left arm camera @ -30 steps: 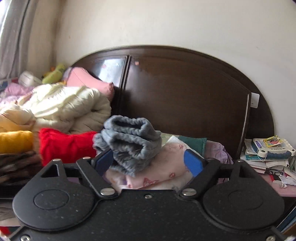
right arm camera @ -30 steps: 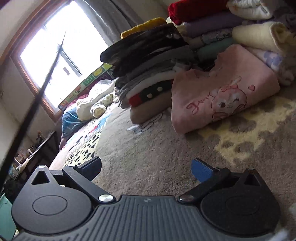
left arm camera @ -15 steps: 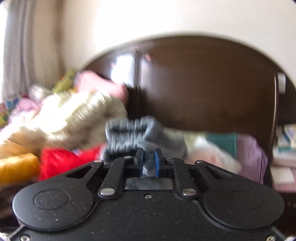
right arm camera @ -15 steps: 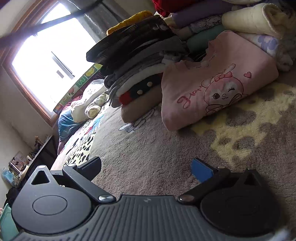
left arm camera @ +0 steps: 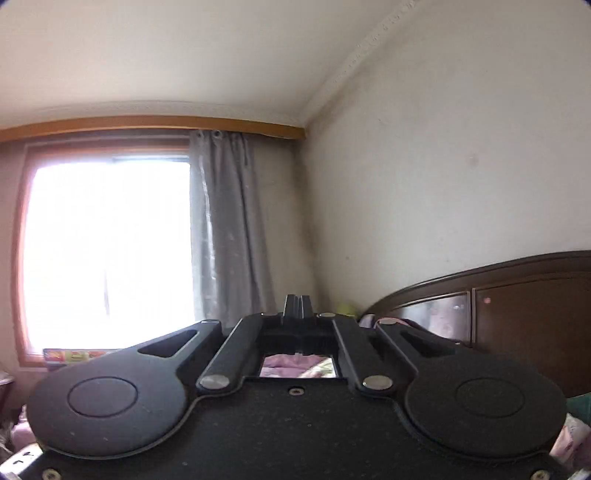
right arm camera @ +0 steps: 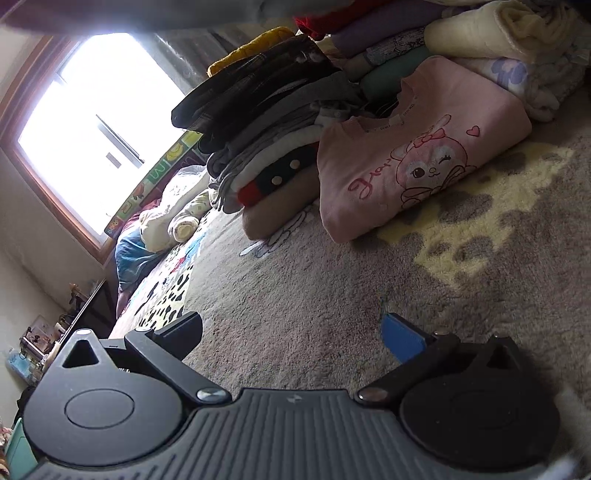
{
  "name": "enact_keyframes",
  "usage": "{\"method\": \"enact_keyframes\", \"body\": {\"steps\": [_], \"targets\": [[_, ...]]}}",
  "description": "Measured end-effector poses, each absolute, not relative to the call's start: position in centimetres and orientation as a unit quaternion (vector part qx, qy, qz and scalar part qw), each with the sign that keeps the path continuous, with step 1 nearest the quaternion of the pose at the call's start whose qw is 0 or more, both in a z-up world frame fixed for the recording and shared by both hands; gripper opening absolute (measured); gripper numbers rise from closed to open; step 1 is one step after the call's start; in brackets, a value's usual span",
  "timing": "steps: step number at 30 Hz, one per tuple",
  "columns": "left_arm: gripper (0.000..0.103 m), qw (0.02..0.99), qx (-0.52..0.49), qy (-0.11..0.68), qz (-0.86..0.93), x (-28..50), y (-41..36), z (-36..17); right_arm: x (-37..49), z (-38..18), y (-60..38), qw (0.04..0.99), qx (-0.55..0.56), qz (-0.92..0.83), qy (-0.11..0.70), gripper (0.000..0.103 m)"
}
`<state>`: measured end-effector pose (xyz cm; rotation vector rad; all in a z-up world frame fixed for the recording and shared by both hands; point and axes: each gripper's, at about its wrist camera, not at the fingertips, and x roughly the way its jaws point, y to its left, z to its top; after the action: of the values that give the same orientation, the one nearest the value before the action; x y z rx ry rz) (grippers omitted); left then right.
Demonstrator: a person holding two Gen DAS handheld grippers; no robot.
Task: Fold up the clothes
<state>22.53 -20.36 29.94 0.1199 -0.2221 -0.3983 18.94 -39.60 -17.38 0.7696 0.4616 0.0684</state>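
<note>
My left gripper (left arm camera: pixel 296 305) is shut, its fingers pressed together and tilted up toward the window and wall; no cloth shows between them, so I cannot tell whether it holds the grey garment. A grey blurred cloth edge (right arm camera: pixel 288 9) crosses the top of the right wrist view. My right gripper (right arm camera: pixel 291 328) is open and empty, low over the grey fleece blanket (right arm camera: pixel 314 295). Ahead of it lies a folded pink rabbit-print top (right arm camera: pixel 417 155), next to a stack of folded dark and grey clothes (right arm camera: pixel 266 122).
More folded clothes (right arm camera: pixel 480 44) are piled at the back right. A dark wooden headboard (left arm camera: pixel 517 314) stands at the right, a window (left arm camera: pixel 107 251) with a grey curtain (left arm camera: pixel 225 229) at the left. Bundled bedding (right arm camera: pixel 173 218) lies by the window.
My left gripper closed on the grey garment, then swung up and left, so it now faces the window and ceiling. My right gripper stayed open, shifting slightly over the blanket.
</note>
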Motion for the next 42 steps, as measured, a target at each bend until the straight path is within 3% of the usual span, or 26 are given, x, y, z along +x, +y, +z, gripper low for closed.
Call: {"method": "enact_keyframes", "body": {"steps": [7, 9, 10, 11, 22, 29, 36, 42], "targets": [[0.0, 0.985, 0.099, -0.055, -0.13, 18.9, -10.2, 25.5, 17.5, -17.2, -39.1, 0.896, 0.377, 0.041, 0.231, 0.103], [0.02, 0.987, 0.11, -0.04, -0.11, 17.8, -7.4, 24.2, 16.7, -16.8, -38.8, 0.896, 0.375, 0.053, 0.231, 0.103], [0.062, 0.989, 0.106, -0.028, -0.104, 17.5, -6.7, 22.6, 16.3, -16.6, -38.6, 0.898, 0.372, 0.057, 0.228, 0.103], [0.087, 0.99, 0.102, -0.017, -0.097, 17.2, -6.0, 21.0, 16.1, -16.4, -38.5, 0.899, 0.369, 0.059, 0.228, 0.103], [0.087, 0.972, -0.026, 0.219, -0.087, 19.3, -1.4, 2.3, 16.6, -16.5, -36.6, 0.912, 0.334, 0.059, 0.231, 0.103], [0.087, 0.94, -0.067, 0.328, -0.057, 22.3, -0.2, -6.2, 17.0, -16.9, -35.4, 0.917, 0.315, 0.058, 0.236, 0.103], [0.087, 0.925, -0.126, 0.353, -0.065, 27.6, -1.1, -10.0, 17.7, -17.6, -32.3, 0.949, 0.209, 0.04, 0.233, 0.103], [0.087, 0.91, -0.177, 0.37, -0.057, 32.9, -2.7, -11.8, 18.1, -17.8, -32.5, 0.949, 0.208, 0.046, 0.231, 0.103]]}}
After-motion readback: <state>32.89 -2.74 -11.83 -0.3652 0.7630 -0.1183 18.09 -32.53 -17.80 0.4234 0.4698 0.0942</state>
